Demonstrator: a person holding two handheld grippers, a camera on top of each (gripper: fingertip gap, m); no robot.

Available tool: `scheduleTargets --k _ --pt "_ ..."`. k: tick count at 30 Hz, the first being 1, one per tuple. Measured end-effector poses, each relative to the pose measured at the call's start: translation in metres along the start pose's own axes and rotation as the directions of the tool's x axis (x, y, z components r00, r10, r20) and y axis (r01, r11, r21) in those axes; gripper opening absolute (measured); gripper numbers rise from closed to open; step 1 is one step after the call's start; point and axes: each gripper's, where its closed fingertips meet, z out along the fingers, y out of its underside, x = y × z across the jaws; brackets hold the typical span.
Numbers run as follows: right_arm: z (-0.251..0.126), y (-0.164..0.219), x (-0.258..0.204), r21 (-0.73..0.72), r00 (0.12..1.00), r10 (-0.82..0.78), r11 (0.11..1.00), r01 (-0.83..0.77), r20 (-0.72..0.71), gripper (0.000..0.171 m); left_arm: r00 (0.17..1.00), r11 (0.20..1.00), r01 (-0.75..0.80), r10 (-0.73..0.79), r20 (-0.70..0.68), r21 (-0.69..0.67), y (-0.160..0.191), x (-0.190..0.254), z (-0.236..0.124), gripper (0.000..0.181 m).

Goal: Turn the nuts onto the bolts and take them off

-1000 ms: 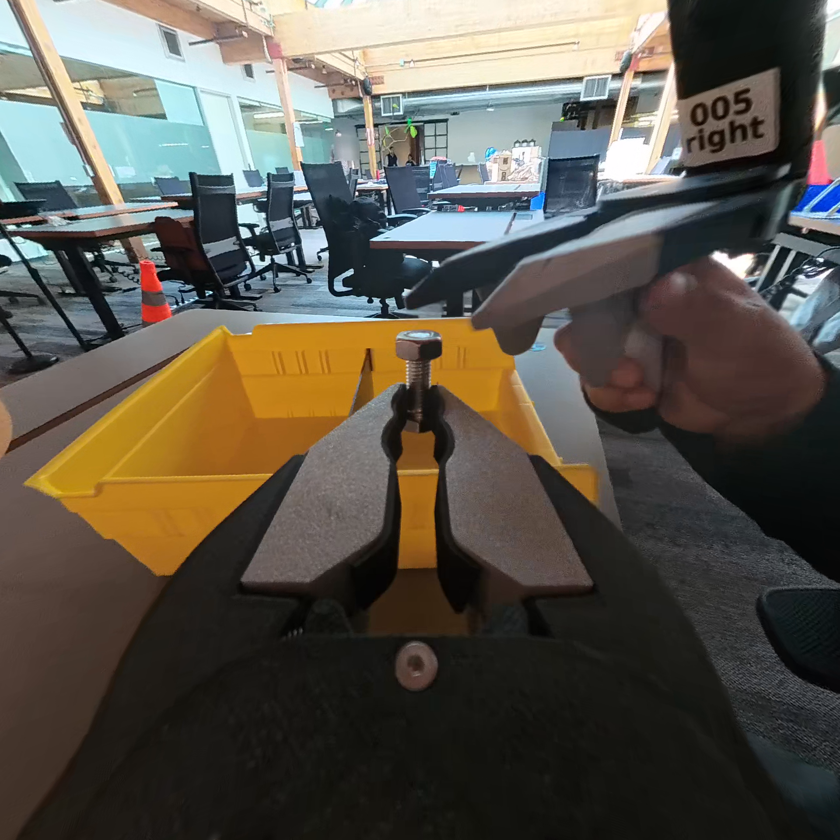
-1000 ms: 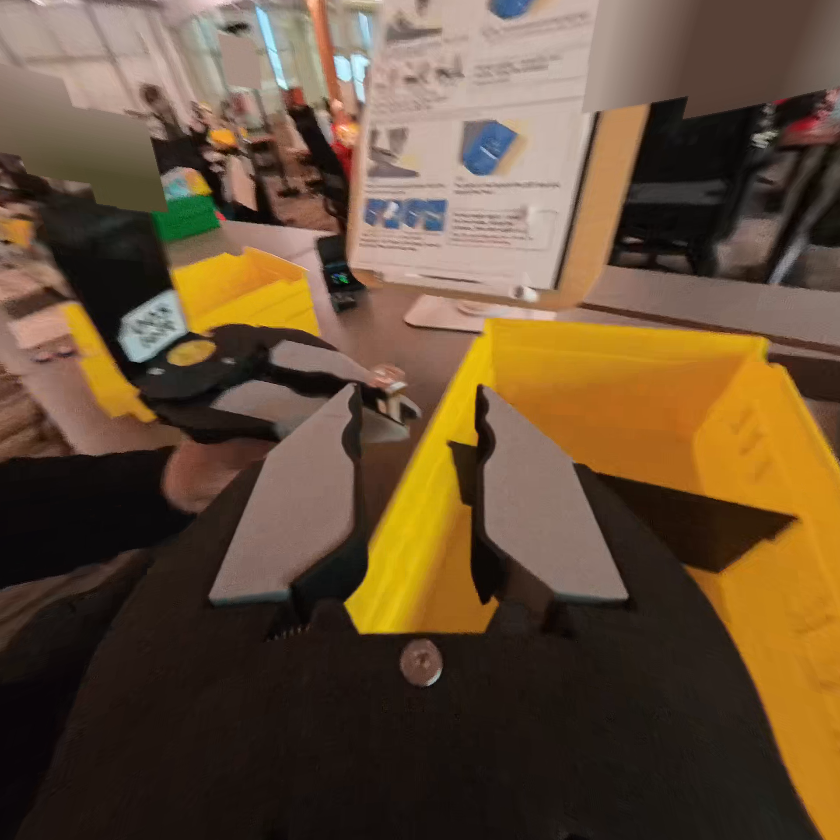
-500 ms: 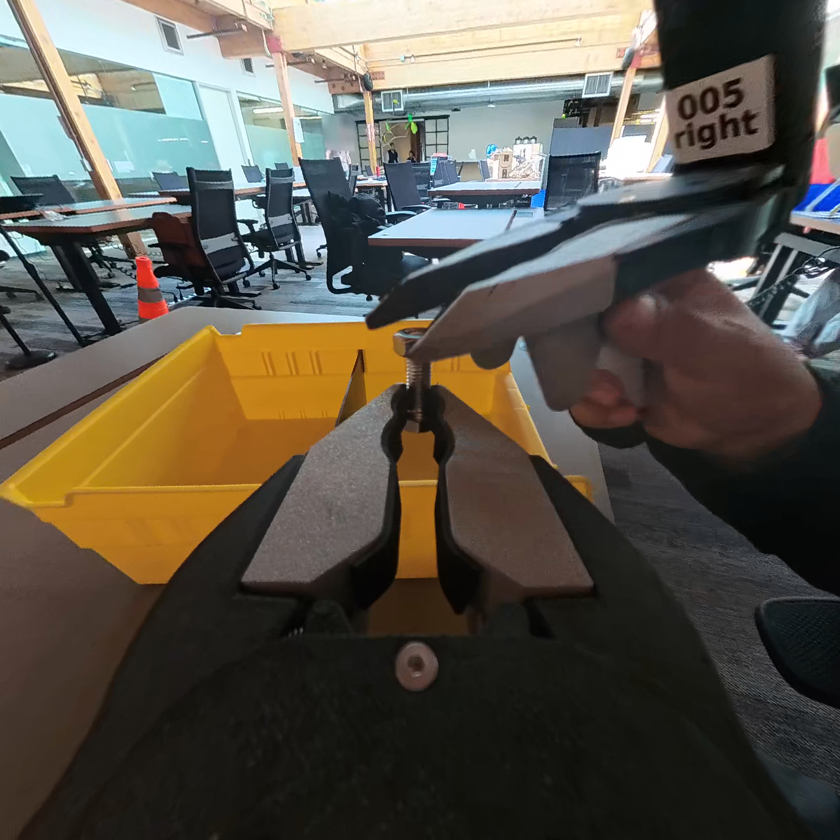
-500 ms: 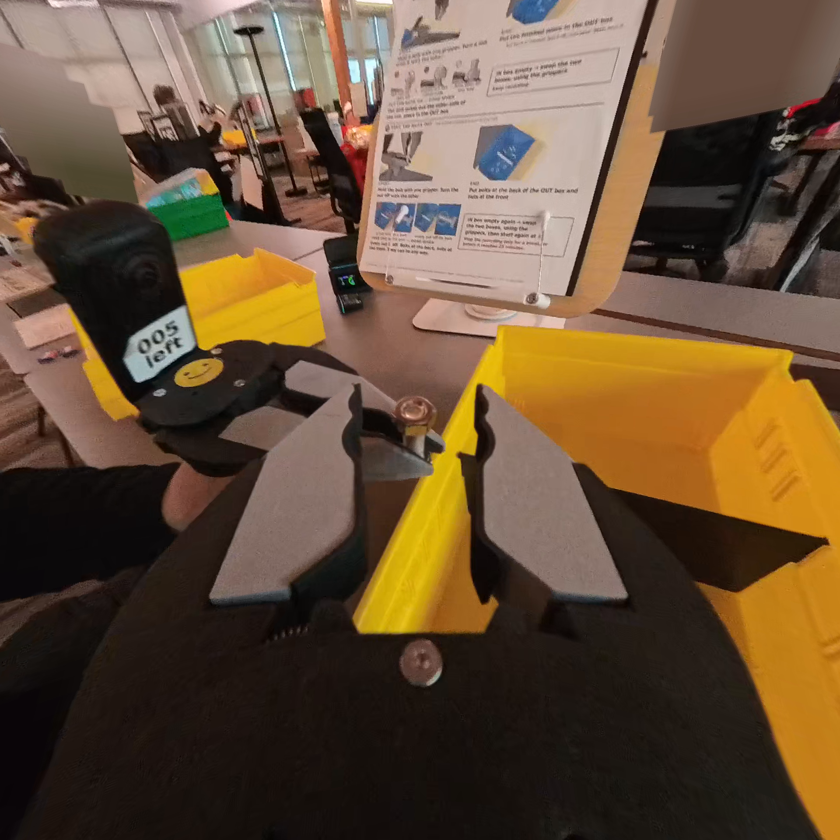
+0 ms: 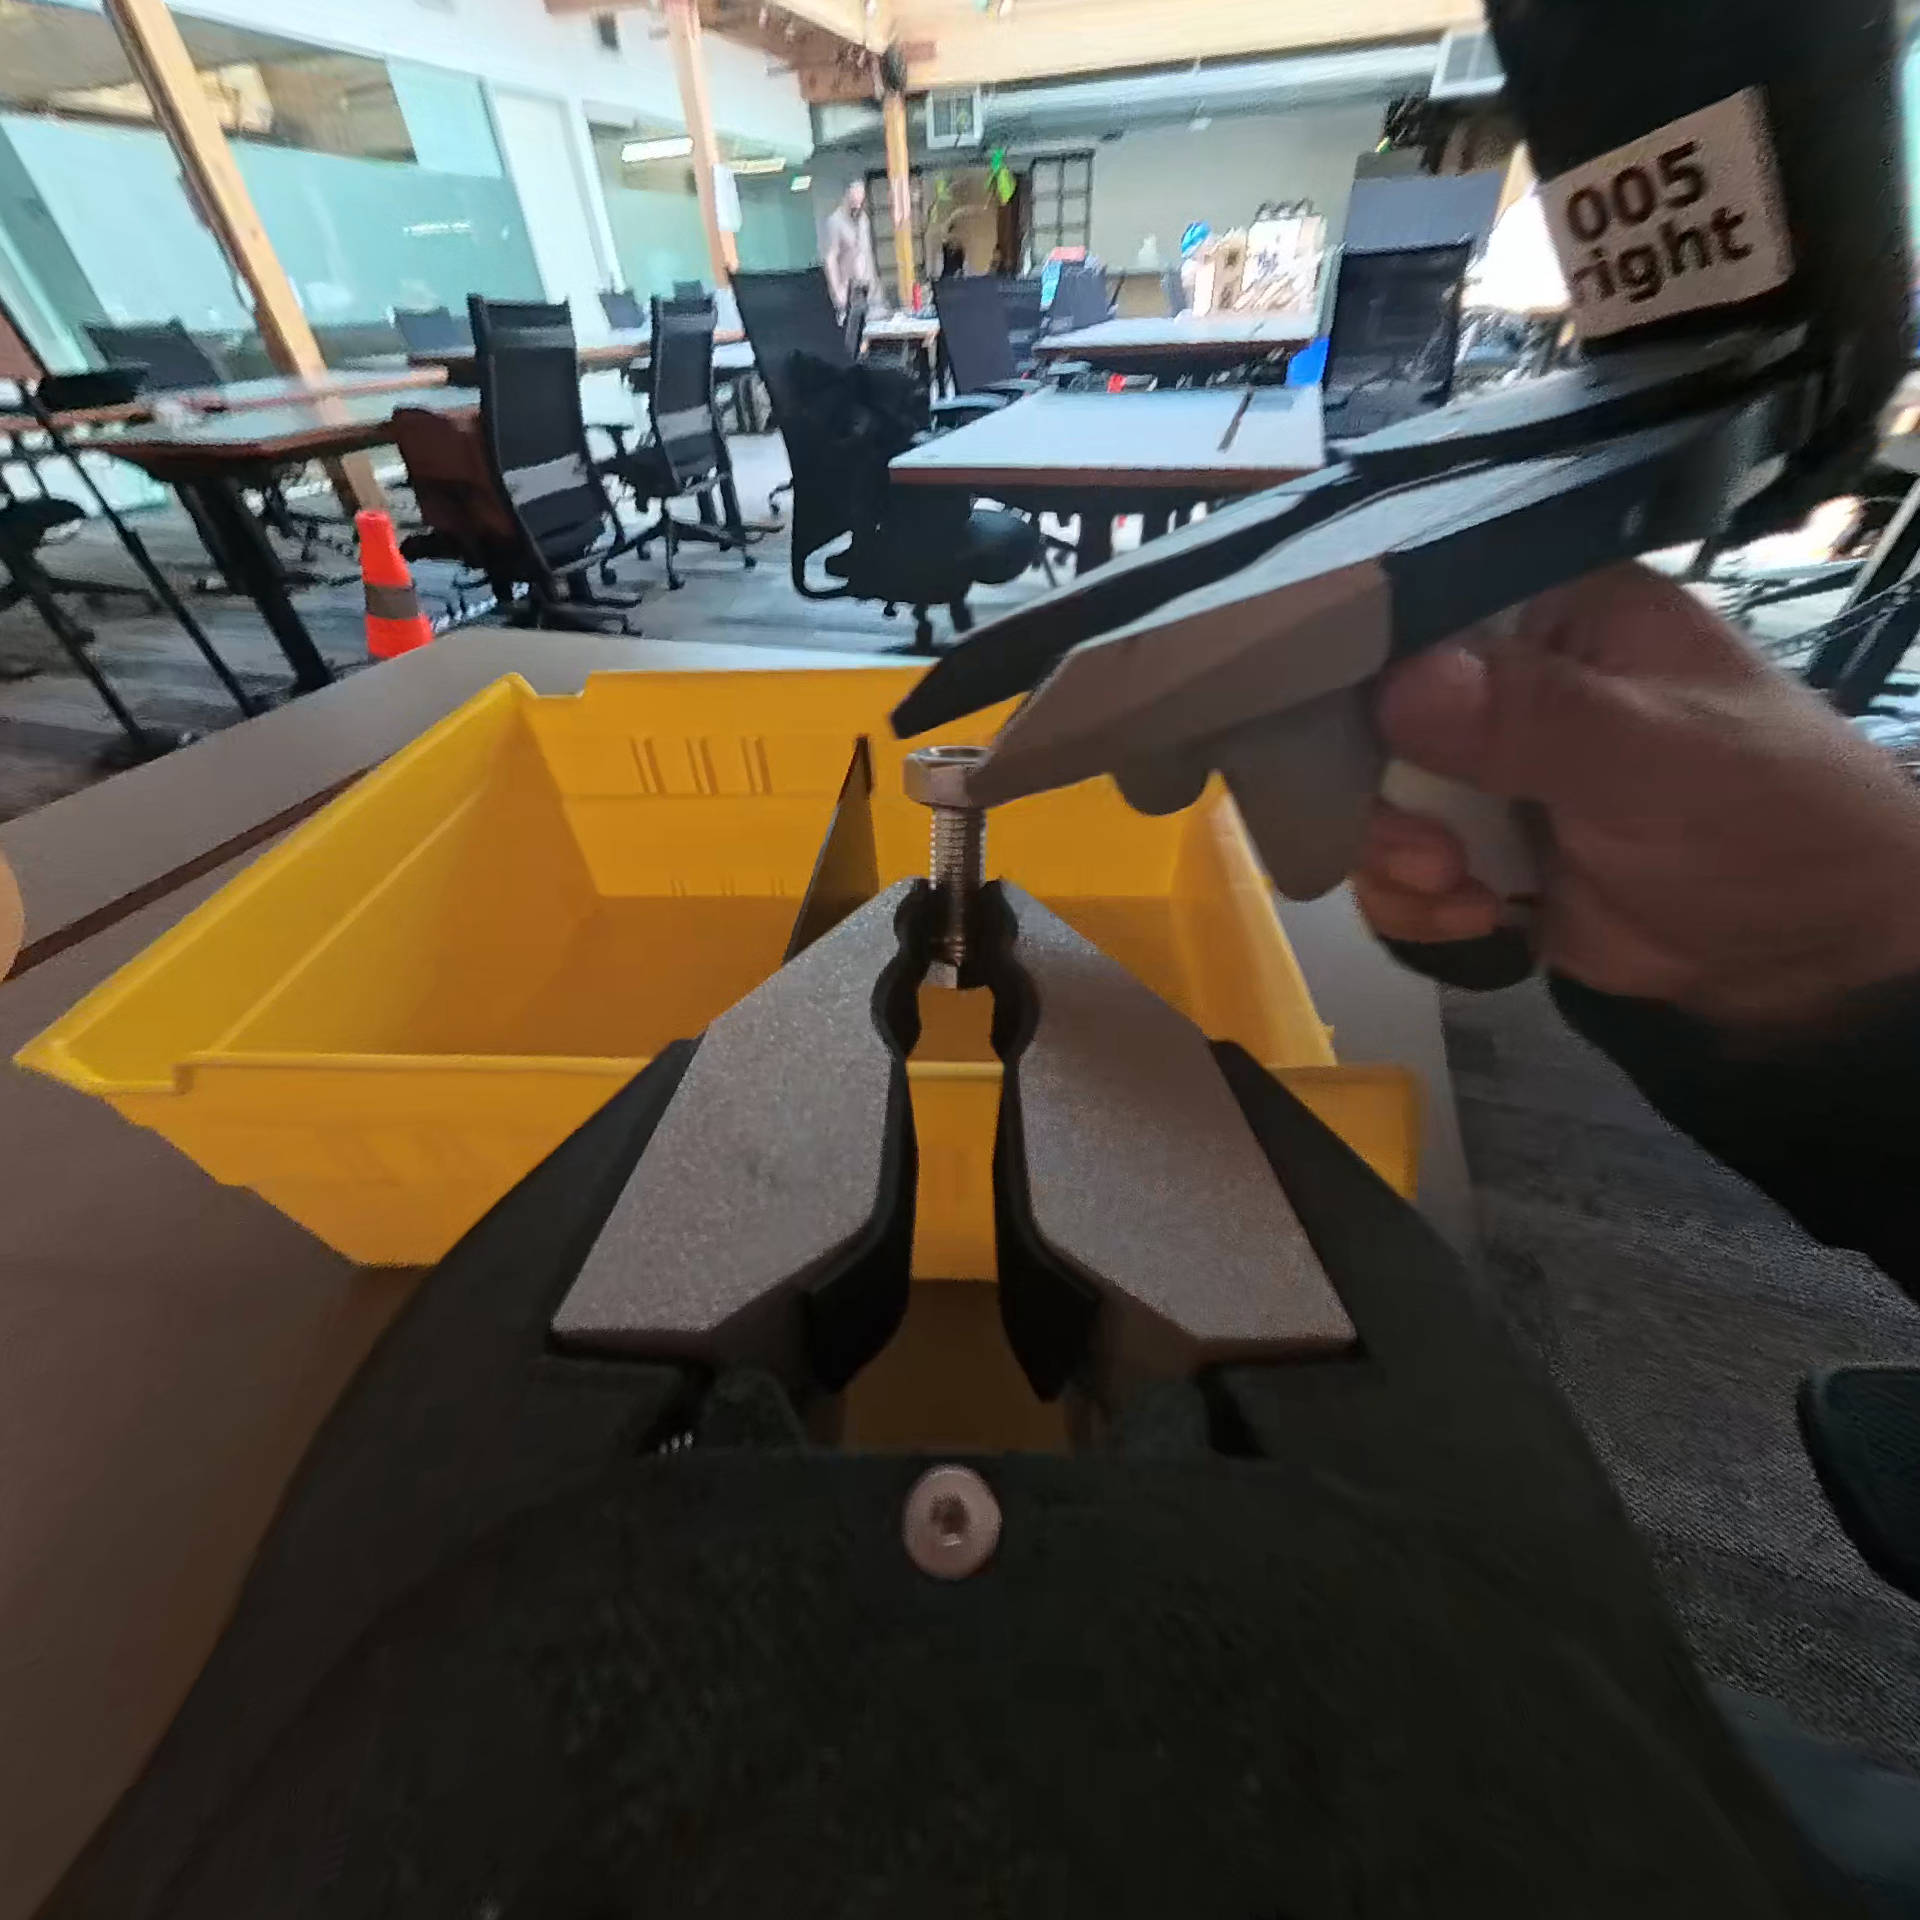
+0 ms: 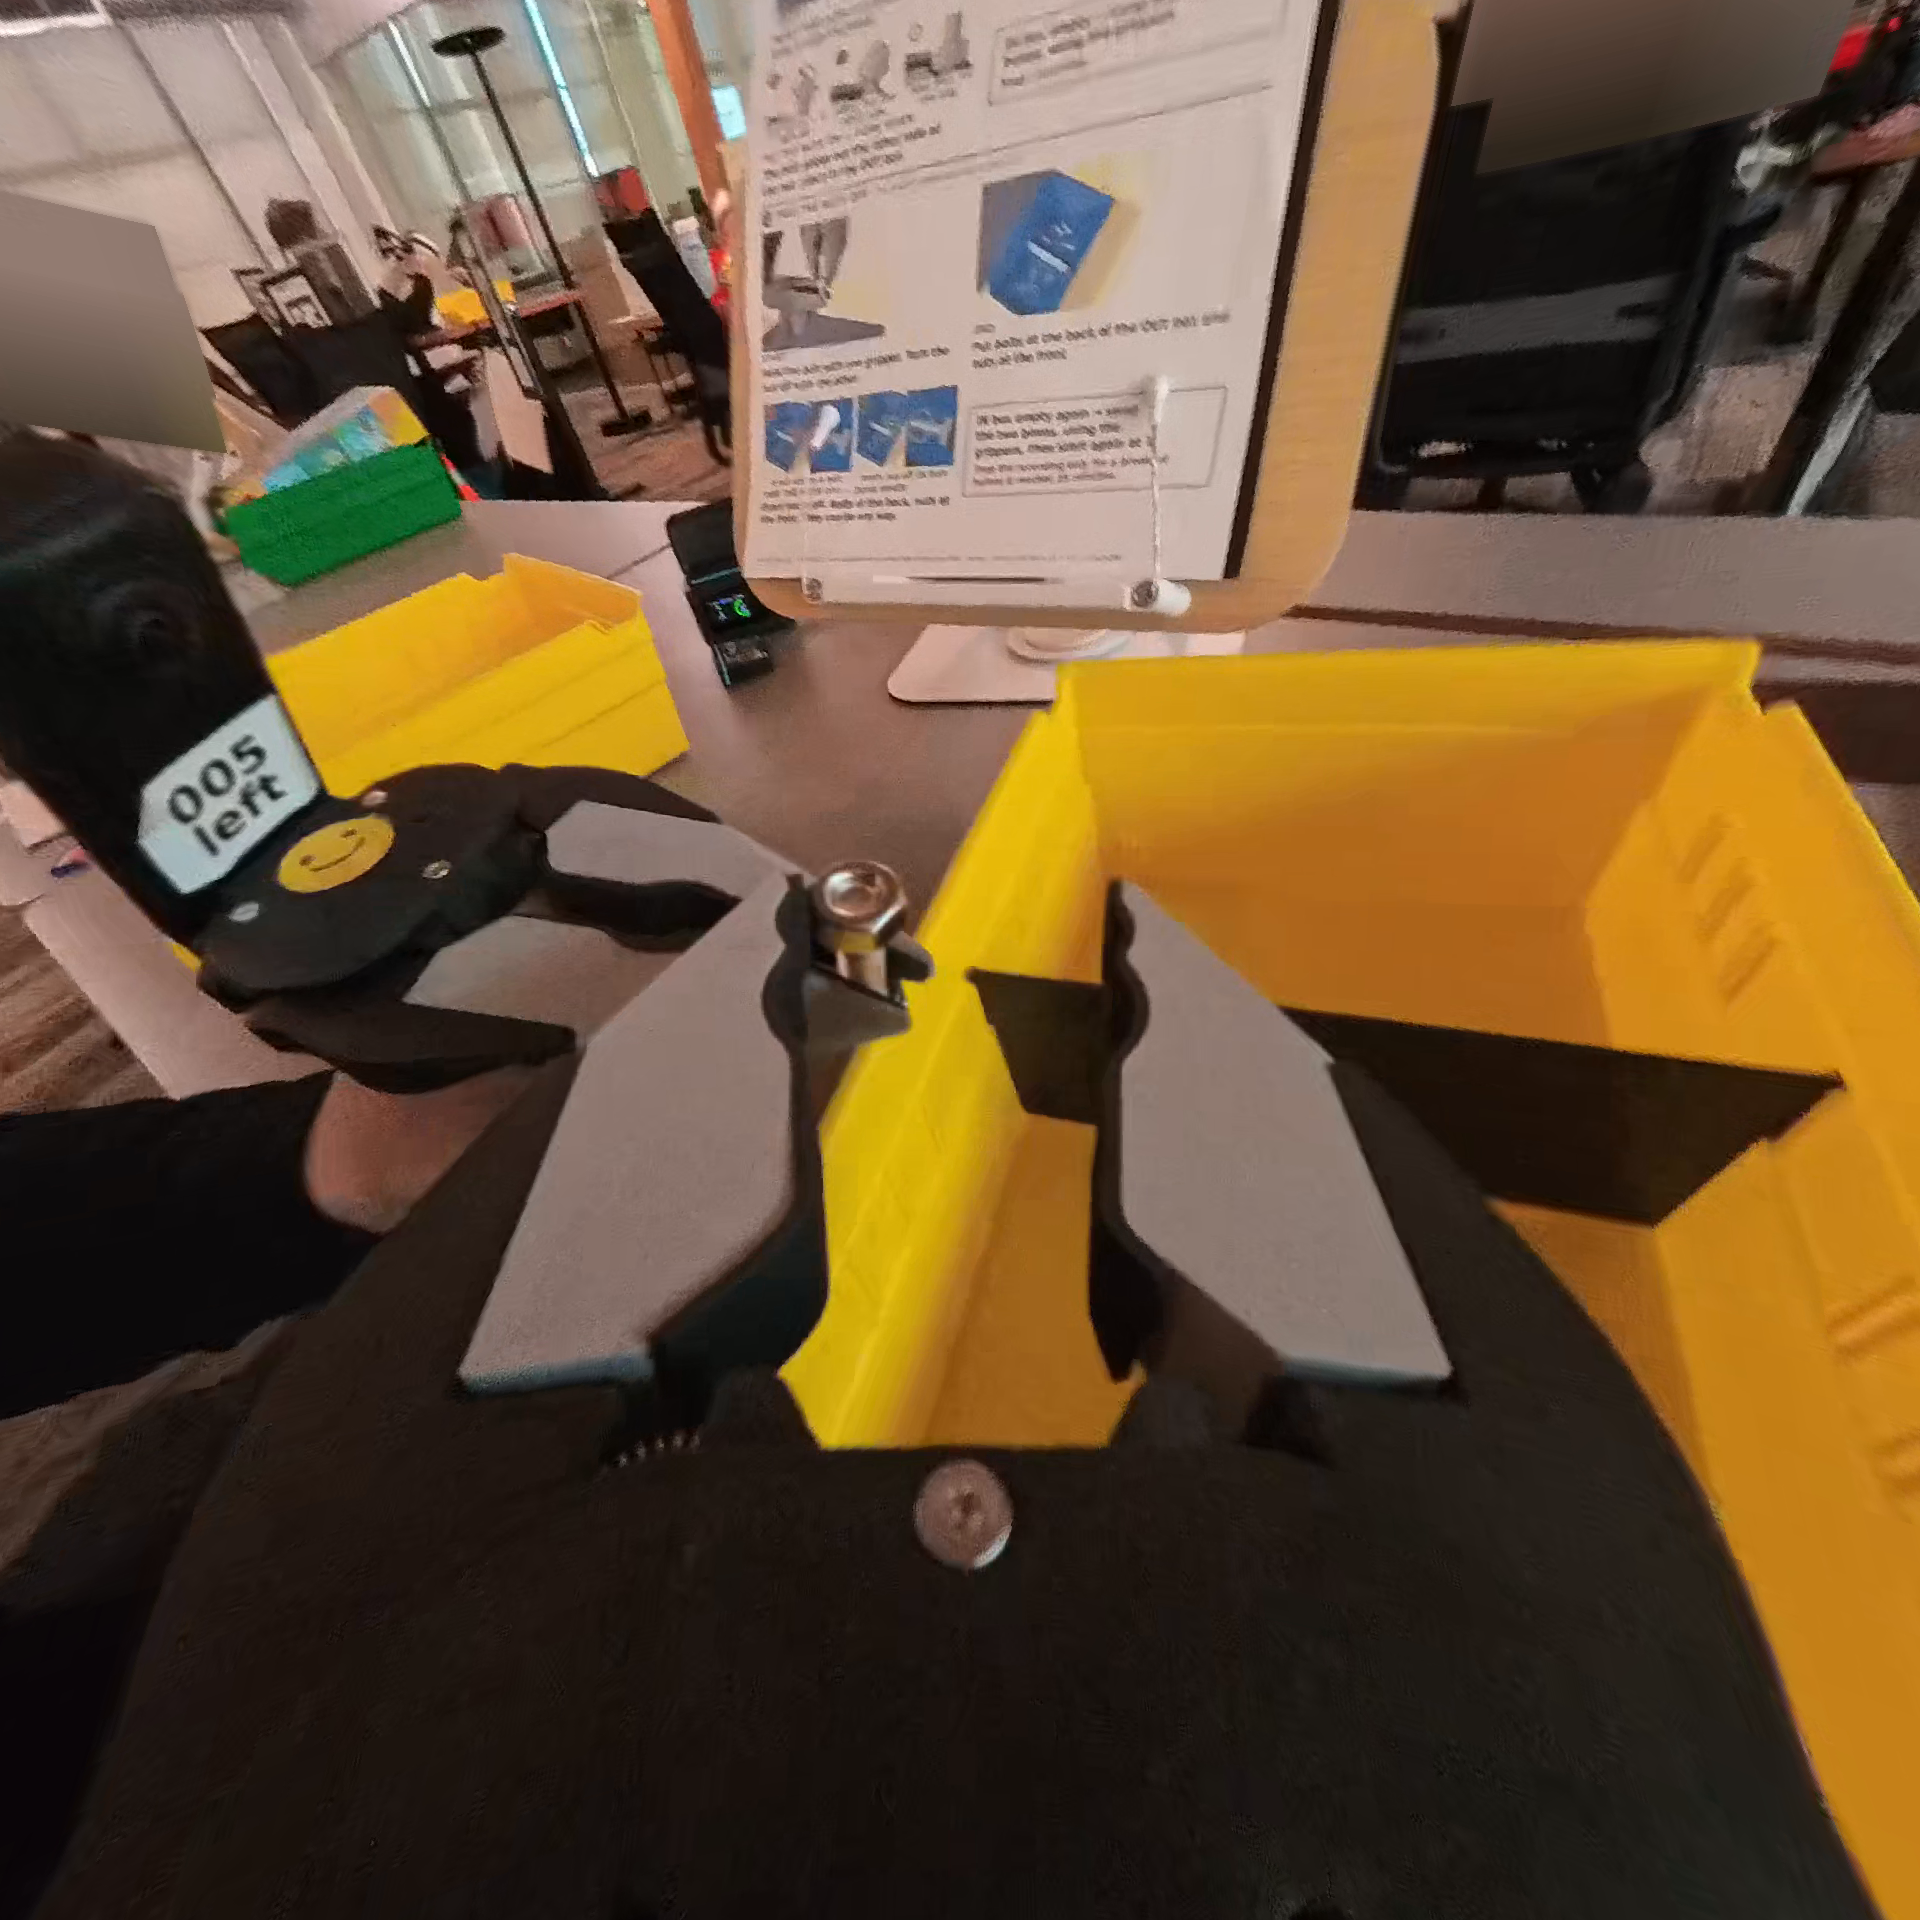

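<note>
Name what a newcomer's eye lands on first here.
The steel bolt standing upright, clamped in the left gripper, nut at its top. Behind it sits the yellow bin with a black divider. The right gripper, open, reaches the nut from the right.

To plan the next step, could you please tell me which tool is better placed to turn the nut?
Right: the right tool is open with its tips beside the nut, while the left tool is shut on the bolt, holding it upright.
</note>
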Motion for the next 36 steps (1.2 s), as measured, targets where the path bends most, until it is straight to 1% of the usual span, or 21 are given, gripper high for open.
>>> scheduleTargets --k 1,2,3,4,7,9,12,13,16,17,19,21,23,24,26,27,28,29,30,34,36 --pt "-0.005 0.007 0.011 -0.026 0.999 0.028 0.999 -0.029 -0.039 0.058 1.000 1.000 0.013 -0.013 0.014 -0.016 0.004 -0.003 0.002 0.006" --pt "-0.014 0.012 0.026 -0.033 0.992 0.023 0.999 -0.027 -0.124 0.038 1.000 1.000 0.026 -0.026 -0.001 0.003 0.002 -0.003 0.001 0.006" --pt "-0.023 0.014 0.039 -0.027 0.978 -0.014 1.000 0.009 -0.207 0.025 0.999 0.999 0.034 -0.034 -0.005 0.019 -0.002 -0.003 0.000 0.006" --pt "-0.028 0.012 0.038 -0.016 0.977 -0.028 1.000 0.025 -0.211 0.037 1.000 0.999 0.018 -0.018 0.004 0.027 -0.005 -0.003 -0.001 0.006" --pt "-0.025 -0.006 -0.003 0.075 1.000 0.003 0.997 -0.002 -0.004 0.048 1.000 1.000 0.001 -0.001 -0.006 0.020 -0.004 0.003 0.000 0.006" --pt "-0.018 -0.015 -0.023 0.095 0.998 -0.015 0.995 0.009 0.058 0.050 1.000 1.000 -0.022 0.022 0.000 0.014 -0.002 0.005 0.001 0.006" --pt "-0.005 -0.003 -0.013 0.022 1.000 -0.025 0.999 0.024 0.002 0.043 0.999 0.999 -0.034 0.033 0.028 0.037 -0.007 0.002 -0.003 0.006" --pt "-0.006 0.003 -0.004 0.004 1.000 -0.010 1.000 0.010 -0.018 0.051 0.999 0.999 -0.033 0.032 0.040 0.032 -0.006 -0.001 -0.004 0.006" --pt "-0.029 0.015 0.031 0.000 0.983 0.010 1.000 -0.010 -0.184 0.023 1.000 0.999 -0.012 0.010 0.025 0.045 -0.007 -0.002 -0.007 0.006" --pt "-0.031 0.013 0.026 0.022 0.991 0.025 1.000 -0.022 -0.131 0.036 1.000 0.999 -0.017 0.016 0.021 0.041 -0.007 -0.001 -0.006 0.006" --pt "-0.031 -0.005 -0.015 0.103 0.998 0.033 0.994 -0.038 0.055 0.045 1.000 0.999 -0.021 0.021 0.002 0.037 -0.005 0.004 -0.003 0.005" --pt "-0.025 -0.016 -0.038 0.129 0.992 -0.014 0.992 -0.002 0.123 0.047 0.999 0.999 -0.034 0.035 -0.018 0.043 -0.005 0.011 -0.003 0.006" --pt "-0.014 -0.016 -0.041 0.100 0.993 -0.042 0.994 0.031 0.107 0.049 0.999 0.997 -0.044 0.045 -0.026 0.057 -0.008 0.014 -0.005 0.006" --pt "-0.011 -0.013 -0.034 0.081 0.996 -0.044 0.996 0.038 0.079 0.044 0.999 0.997 -0.044 0.046 -0.027 0.064 -0.009 0.014 -0.007 0.006" --pt "-0.010 -0.003 -0.015 0.044 0.999 -0.010 0.999 0.009 0.037 0.055 0.999 0.999 -0.040 0.040 0.000 0.036 -0.004 0.007 -0.009 0.006" --pt "-0.013 0.004 -0.007 0.019 1.000 0.015 1.000 -0.015 0.019 0.056 1.000 0.999 -0.027 0.027 0.003 0.035 -0.002 0.003 -0.011 0.006" --pt "-0.016 0.010 0.004 0.001 0.999 0.008 1.000 -0.008 -0.044 0.031 1.000 0.998 -0.011 0.011 -0.003 0.060 -0.006 0.001 -0.014 0.006" --pt "-0.020 0.012 0.013 -0.007 0.995 -0.025 1.000 0.025 -0.099 0.037 1.000 0.998 -0.004 0.004 0.003 0.070 -0.008 -0.002 -0.017 0.006" --pt "-0.022 0.012 0.010 -0.006 0.994 -0.042 0.999 0.041 -0.101 0.042 1.000 0.997 -0.004 0.004 0.003 0.074 -0.009 -0.004 -0.019 0.006" --pt "-0.016 -0.017 -0.044 0.107 0.992 -0.058 0.993 0.045 0.114 0.054 0.999 0.997 -0.024 0.026 -0.024 0.071 -0.007 0.006 -0.015 0.006" --pt "-0.009 -0.019 -0.044 0.090 0.992 -0.067 0.994 0.058 0.104 0.052 0.999 0.996 -0.033 0.036 -0.030 0.082 -0.009 0.010 -0.017 0.006"
